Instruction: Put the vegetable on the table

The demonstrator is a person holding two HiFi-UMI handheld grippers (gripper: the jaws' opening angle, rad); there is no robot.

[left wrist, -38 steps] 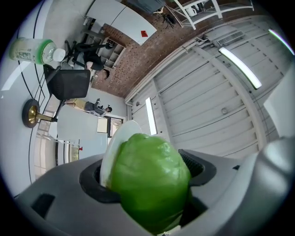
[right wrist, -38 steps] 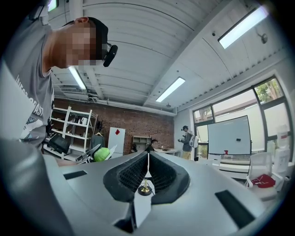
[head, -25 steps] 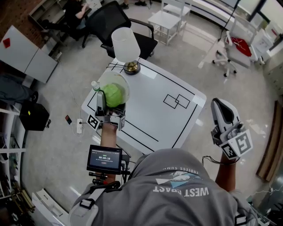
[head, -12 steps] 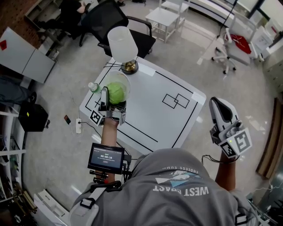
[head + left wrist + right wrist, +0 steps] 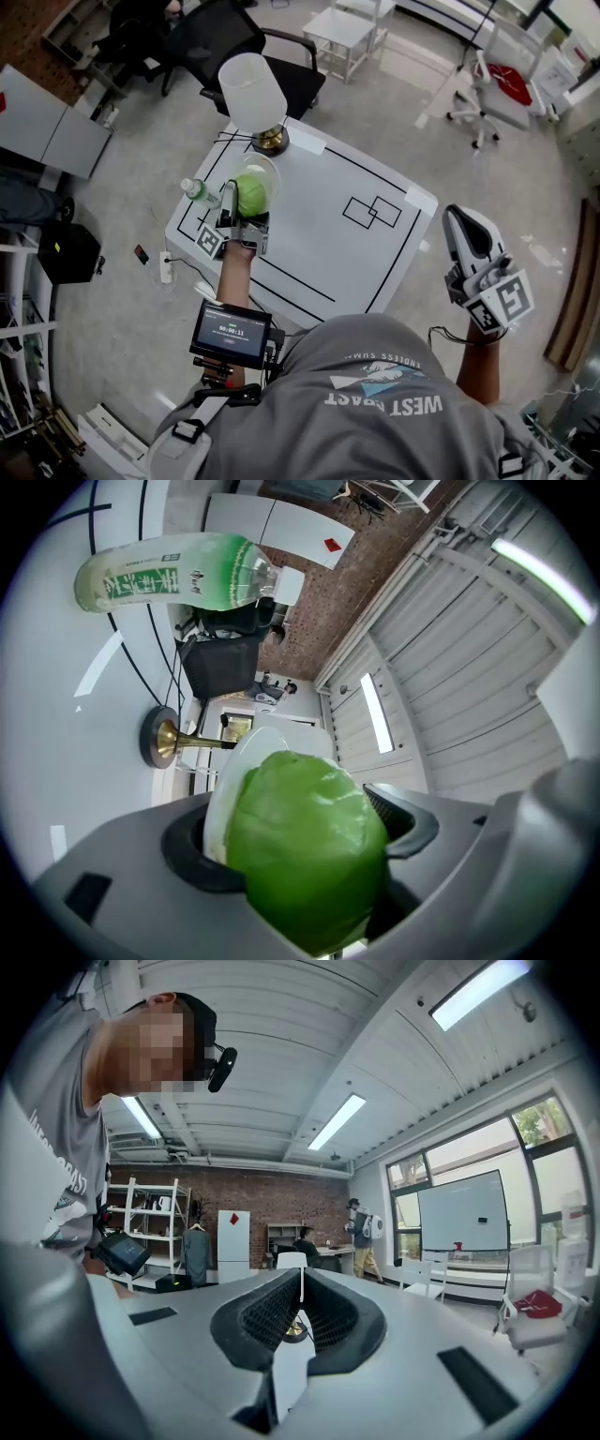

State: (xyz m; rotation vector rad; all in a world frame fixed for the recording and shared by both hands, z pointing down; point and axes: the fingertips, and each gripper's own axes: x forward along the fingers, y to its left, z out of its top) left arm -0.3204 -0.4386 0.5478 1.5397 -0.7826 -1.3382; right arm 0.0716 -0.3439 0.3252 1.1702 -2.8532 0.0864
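The left tool (image 5: 246,204) pinches the green vegetable (image 5: 251,192) above the left part of the white tabletop (image 5: 319,253) in the head view. A pale dish (image 5: 265,169) sits just behind it, a lamp (image 5: 251,86) beyond and a bottle (image 5: 198,191) to its left. The right tool (image 5: 467,234) hangs off the tabletop's right edge. The left gripper view shows the tool clamping the vegetable from both sides — bottle and the lamp's brass base lie beyond. In the right gripper view that tool is pressed together — nothing in it.
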